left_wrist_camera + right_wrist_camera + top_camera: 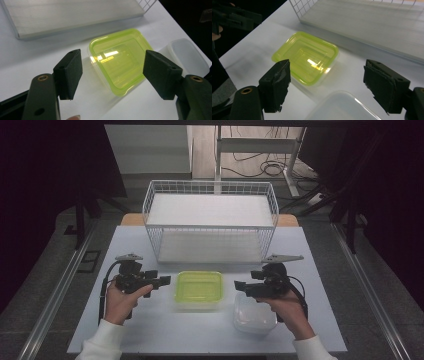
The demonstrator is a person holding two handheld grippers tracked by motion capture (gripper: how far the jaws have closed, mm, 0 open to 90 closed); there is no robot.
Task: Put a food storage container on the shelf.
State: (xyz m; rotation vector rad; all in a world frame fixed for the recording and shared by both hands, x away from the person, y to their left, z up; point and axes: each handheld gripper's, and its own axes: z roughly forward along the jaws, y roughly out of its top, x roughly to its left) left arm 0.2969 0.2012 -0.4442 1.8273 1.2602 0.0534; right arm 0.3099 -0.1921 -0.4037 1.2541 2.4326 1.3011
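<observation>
The yellow-green plastic container (198,288) sits on the white desk (150,330), just in front of the white wire basket (210,220). A clear lidded container (253,316) lies beside it. The left tongs (162,281) and right tongs (240,286) flank it, both spread wide and holding nothing.

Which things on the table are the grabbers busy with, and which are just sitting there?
Busy with:
green box, in front of both open grabbers
left gripper
right gripper

Just sitting there:
clear box, under the right hand
wire basket, at the back
table
</observation>
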